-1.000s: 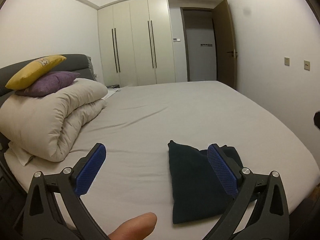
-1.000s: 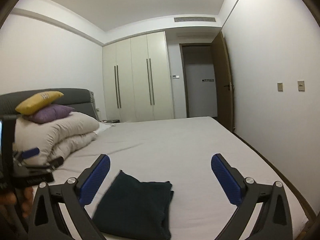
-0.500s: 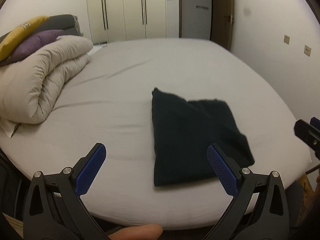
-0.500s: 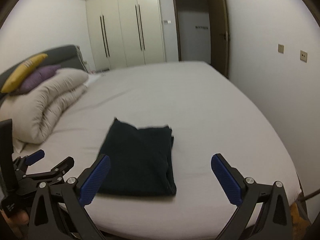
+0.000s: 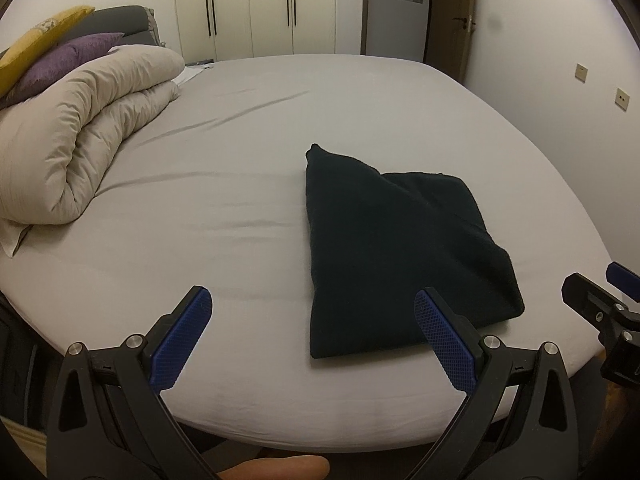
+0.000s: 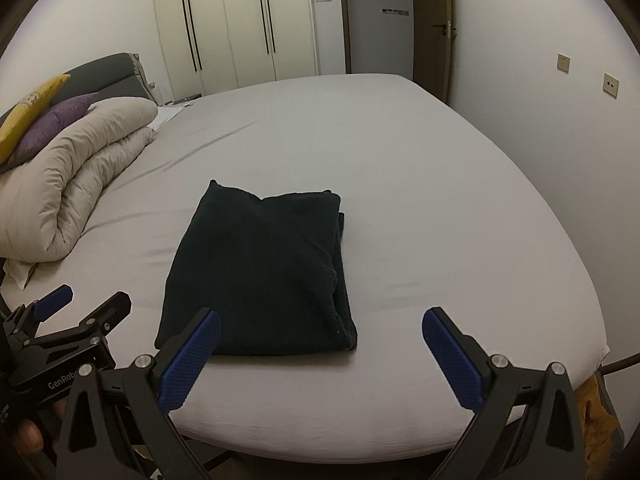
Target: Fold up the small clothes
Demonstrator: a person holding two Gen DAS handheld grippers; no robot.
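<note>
On grey bed point(image 6: 400, 184), seemingly folded garment point(image 6: 260, 272)

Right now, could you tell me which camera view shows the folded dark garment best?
The right wrist view: the dark garment lies whole and near centre, its stacked edges showing on the right. In the left wrist view, a fingertip of the left gripper covers its near corner.

A wide bed with a pale grey sheet point(image 5: 248, 152) carries a rolled beige duvet point(image 5: 80, 120). On it rest a purple cushion point(image 5: 60, 66) and a yellow cushion point(image 5: 40, 40). Cream wardrobe doors point(image 6: 240, 20) stand behind.
</note>
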